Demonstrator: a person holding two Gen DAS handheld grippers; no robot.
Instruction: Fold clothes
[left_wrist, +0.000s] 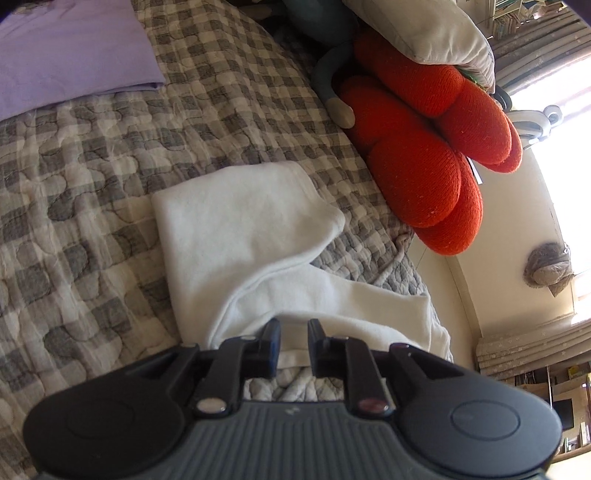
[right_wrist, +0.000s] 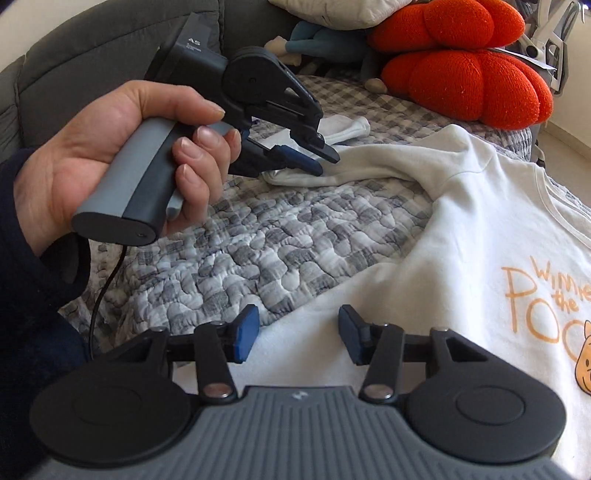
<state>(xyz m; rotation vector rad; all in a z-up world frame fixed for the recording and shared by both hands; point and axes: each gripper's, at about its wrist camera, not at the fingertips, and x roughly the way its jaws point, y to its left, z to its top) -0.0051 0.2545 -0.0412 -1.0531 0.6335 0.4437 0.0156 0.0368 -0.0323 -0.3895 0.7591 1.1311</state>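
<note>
A white long-sleeved top (right_wrist: 480, 221) with orange lettering and a cartoon bear lies spread on the checked quilt (right_wrist: 258, 240). Its sleeve (left_wrist: 240, 221) is folded over on itself and runs up to my left gripper (left_wrist: 294, 328). The sleeve cloth shows in the narrow gap between the jaws, and the pads do not press on it. In the right wrist view a hand (right_wrist: 92, 147) holds the left gripper (right_wrist: 325, 160) over the sleeve's cuff. My right gripper (right_wrist: 297, 332) is open over the top's lower edge, with nothing pinched.
Orange knitted cushions (left_wrist: 424, 166) and a white pillow (left_wrist: 424, 29) lie at the far end of the bed. A folded lilac cloth (left_wrist: 66, 48) rests on the quilt (left_wrist: 92, 184). A small white garment (right_wrist: 347, 129) lies beyond the sleeve. A grey padded backrest (right_wrist: 92, 48) stands behind.
</note>
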